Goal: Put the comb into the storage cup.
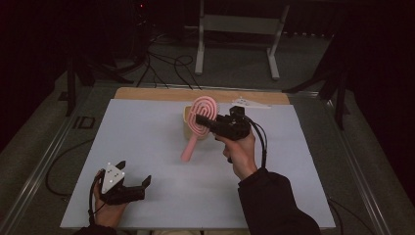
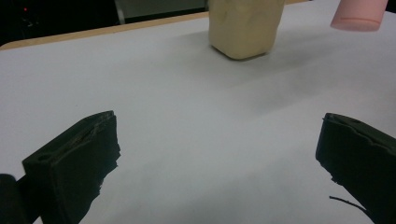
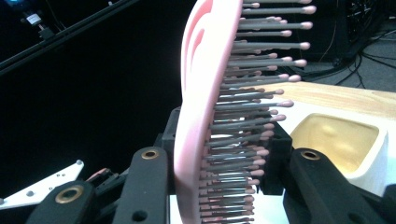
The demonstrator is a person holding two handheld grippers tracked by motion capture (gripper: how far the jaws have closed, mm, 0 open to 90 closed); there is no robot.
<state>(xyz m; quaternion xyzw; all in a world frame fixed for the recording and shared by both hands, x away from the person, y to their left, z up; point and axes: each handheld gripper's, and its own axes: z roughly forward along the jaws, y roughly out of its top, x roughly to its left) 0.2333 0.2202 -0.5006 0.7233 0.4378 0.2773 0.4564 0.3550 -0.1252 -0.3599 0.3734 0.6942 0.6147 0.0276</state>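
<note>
My right gripper (image 1: 201, 120) is shut on a pink hairbrush (image 1: 204, 108) and holds it in the air over the back middle of the table. The brush's handle (image 1: 189, 149) slants down toward the front. In the right gripper view the brush (image 3: 205, 93) stands on edge between the jaws of this gripper (image 3: 224, 186), its bristles pointing right. A cream container (image 1: 186, 123) sits just behind and below the brush, open at the top (image 3: 345, 144). My left gripper (image 1: 133, 172) rests near the front left edge, open and holding nothing (image 2: 219, 158). From there the container (image 2: 245, 28) and the handle's tip (image 2: 358, 14) lie ahead.
A white board (image 1: 147, 142) covers the table, with a wooden strip (image 1: 147, 93) along its back edge. Beyond the table stand a metal frame's legs (image 1: 199, 54) and cables (image 1: 166, 68) on the floor. Metal rails run along both sides.
</note>
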